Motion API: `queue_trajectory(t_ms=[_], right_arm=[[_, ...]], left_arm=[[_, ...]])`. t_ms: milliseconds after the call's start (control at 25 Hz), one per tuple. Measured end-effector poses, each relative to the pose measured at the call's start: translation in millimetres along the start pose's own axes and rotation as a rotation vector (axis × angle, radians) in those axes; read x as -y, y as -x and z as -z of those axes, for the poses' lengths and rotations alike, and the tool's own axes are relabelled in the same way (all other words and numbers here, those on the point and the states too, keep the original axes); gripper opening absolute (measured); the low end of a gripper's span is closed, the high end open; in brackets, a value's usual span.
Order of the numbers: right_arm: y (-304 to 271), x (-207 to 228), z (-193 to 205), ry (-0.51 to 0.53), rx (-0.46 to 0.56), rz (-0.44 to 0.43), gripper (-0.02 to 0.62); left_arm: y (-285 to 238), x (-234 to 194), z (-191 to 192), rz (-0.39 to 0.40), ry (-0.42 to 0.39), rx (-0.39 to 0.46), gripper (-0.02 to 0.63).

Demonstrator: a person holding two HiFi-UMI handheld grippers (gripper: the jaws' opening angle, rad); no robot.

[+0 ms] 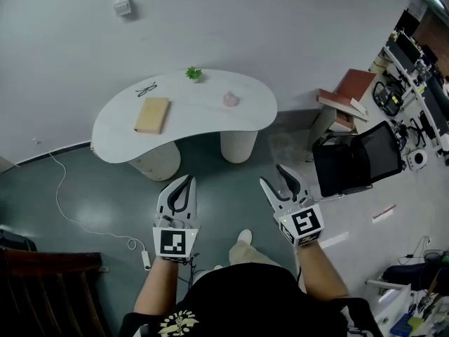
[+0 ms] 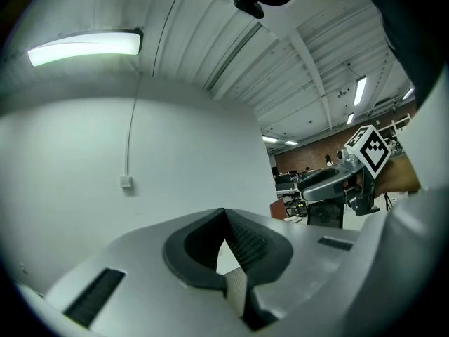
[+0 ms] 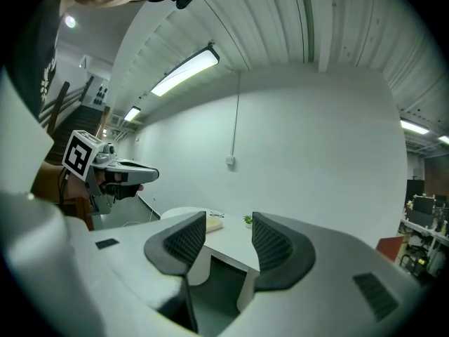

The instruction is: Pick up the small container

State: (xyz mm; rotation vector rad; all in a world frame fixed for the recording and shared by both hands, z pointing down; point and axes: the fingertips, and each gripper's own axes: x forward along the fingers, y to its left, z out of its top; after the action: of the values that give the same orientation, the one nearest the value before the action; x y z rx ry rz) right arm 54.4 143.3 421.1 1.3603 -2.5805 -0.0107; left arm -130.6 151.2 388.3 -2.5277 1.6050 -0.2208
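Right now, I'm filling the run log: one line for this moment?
left gripper shut, empty | right gripper open, empty | small container on table, untouched | both short of table

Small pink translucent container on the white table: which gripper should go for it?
Right, likely. The right gripper has its fingers apart and empty, aimed at the white kidney-shaped table; the left gripper has its fingers together. The small pink translucent container sits on the table's right half.

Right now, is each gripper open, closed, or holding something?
Left gripper: closed, nothing held.
Right gripper: open, nothing between its jaws.
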Motion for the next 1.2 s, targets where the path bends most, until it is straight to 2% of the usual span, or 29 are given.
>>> queue_trajectory(t_ms=[200, 680, 800, 1000, 1200], right_arm=[[-19, 28, -4, 0.005, 0.0, -0.022, 0.196], [-49, 103, -3, 0.002, 0.02, -0.059, 0.196], [-52, 125, -4, 0.002, 0.032, -0.063, 0.196], [-50, 151, -9, -0.004, 0.069, -0.063, 0.196], [-58, 156, -1, -0.028, 0.068, -0.085, 0.196]], left_arm=[[-38, 2, 3, -0.002, 0.04, 0.005, 0.005], [-115, 15, -9, -0.021, -0.009, -0.025, 0.005], [-131, 19, -14, -0.034, 0.006, -0.014, 0.005], [-139, 20, -14, -0.07, 0.001, -0.046, 0.005], [-142, 16, -17, -0.108, -0.001, -0.038, 0.005]])
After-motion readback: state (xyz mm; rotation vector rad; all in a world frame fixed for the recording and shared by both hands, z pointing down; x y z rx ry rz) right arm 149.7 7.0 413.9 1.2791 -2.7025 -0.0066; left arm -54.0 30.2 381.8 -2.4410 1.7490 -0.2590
